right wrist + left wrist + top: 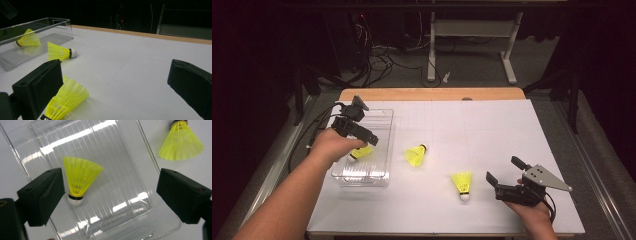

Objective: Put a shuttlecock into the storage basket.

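Over by the left edge of the desk the left gripper hangs above the clear plastic bin; its jaws stand wide apart with nothing pressed between them, and the first shuttlecock lies free on the ribbed floor of the bin, cork end toward the near edge of the desk; that one looks delivered, so I'd judge this hand is at the end of a drop, with two of the three still to be gathered. Just to the right of the bin, on the bare white top, lies the second shuttlecock, close to the bin's right wall but not touching it, its cork pointing toward the far edge. Further right and nearer the front edge sits the third shuttlecock, skirt up and cork toward the person. At the near right corner the right gripper rests low over the desk, jaws spread wide and empty; from its own camera the third shuttlecock's skirt lies just beside the left-hand jaw, not yet between the two. The next move, as I read it, is for that gripper to shift sideways until the skirt or cork sits between the jaws, close gently so the mesh isn't crushed, then lift and carry it across to the bin; the left gripper could take the middle one, which is nearest to it.
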The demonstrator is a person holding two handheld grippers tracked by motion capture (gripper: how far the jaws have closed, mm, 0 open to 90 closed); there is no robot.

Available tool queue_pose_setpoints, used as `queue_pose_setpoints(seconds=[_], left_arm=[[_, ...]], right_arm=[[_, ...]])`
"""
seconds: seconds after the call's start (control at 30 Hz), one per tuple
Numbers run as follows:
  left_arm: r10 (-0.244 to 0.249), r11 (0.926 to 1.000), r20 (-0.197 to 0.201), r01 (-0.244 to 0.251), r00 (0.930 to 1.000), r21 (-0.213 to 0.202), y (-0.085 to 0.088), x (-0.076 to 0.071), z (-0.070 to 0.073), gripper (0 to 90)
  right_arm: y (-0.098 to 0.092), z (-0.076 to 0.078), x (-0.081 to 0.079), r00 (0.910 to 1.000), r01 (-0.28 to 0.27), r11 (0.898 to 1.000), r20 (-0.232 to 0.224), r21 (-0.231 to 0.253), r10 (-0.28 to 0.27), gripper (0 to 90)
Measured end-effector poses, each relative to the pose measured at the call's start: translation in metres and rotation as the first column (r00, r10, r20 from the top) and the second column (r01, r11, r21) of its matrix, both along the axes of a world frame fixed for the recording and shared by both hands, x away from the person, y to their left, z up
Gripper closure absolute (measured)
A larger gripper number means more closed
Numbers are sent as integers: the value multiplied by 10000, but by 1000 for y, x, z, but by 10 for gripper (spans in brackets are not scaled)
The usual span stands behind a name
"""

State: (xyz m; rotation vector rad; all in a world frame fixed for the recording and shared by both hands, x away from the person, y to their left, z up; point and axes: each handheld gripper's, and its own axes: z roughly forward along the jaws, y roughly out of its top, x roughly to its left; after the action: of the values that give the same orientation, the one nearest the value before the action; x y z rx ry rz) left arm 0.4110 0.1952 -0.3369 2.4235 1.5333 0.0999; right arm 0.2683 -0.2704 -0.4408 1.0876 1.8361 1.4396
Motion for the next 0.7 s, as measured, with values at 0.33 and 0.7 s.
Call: queue_pose_setpoints(seconds=[0.33, 0.7], left_arm=[[-364, 9992, -294, 368, 9989, 141, -18, -10, 1, 8], [-828, 9965, -359, 830, 9959, 55, -34, -21, 2, 8]], right_arm=[[1, -1, 1, 10000, 2, 10000, -24, 58, -2, 6], [2, -1, 3, 10000, 16, 10000, -39, 21, -15, 6]])
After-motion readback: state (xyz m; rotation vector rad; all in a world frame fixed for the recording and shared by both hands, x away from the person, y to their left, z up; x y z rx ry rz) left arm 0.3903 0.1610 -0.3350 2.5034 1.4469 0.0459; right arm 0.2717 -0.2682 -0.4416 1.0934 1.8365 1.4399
